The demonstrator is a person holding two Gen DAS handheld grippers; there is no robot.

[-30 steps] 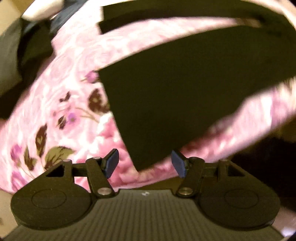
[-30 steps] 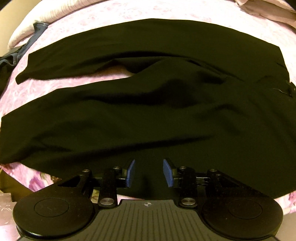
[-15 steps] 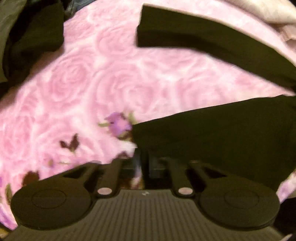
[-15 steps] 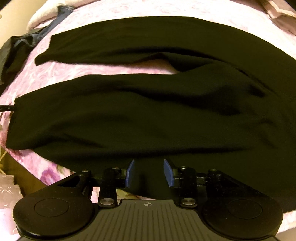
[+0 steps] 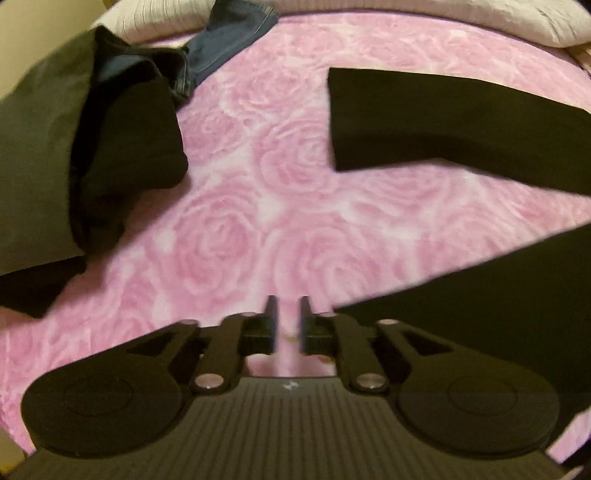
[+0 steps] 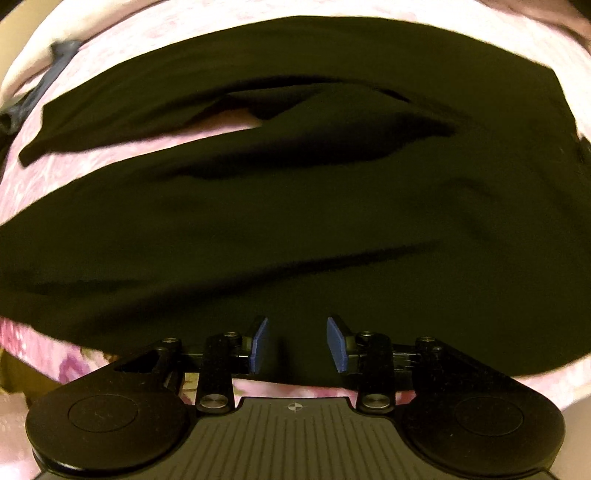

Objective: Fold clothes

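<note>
Trousers spread flat on bed, no fold made yet. Left tool just reopening, narrow gap, empty. Right tool part-open over lower hem, gripping nothing.

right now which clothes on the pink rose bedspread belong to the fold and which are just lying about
In the job:
- black trousers, spread flat
- left gripper, open and empty
- right gripper, open over the trousers

Lying about:
- blue denim jeans
- dark heaped garments
- pale pillow
- pink rose bedspread

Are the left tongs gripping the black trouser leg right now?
No: the left tongs stand slightly apart over bare pink bedspread, the trouser leg beside them.
</note>
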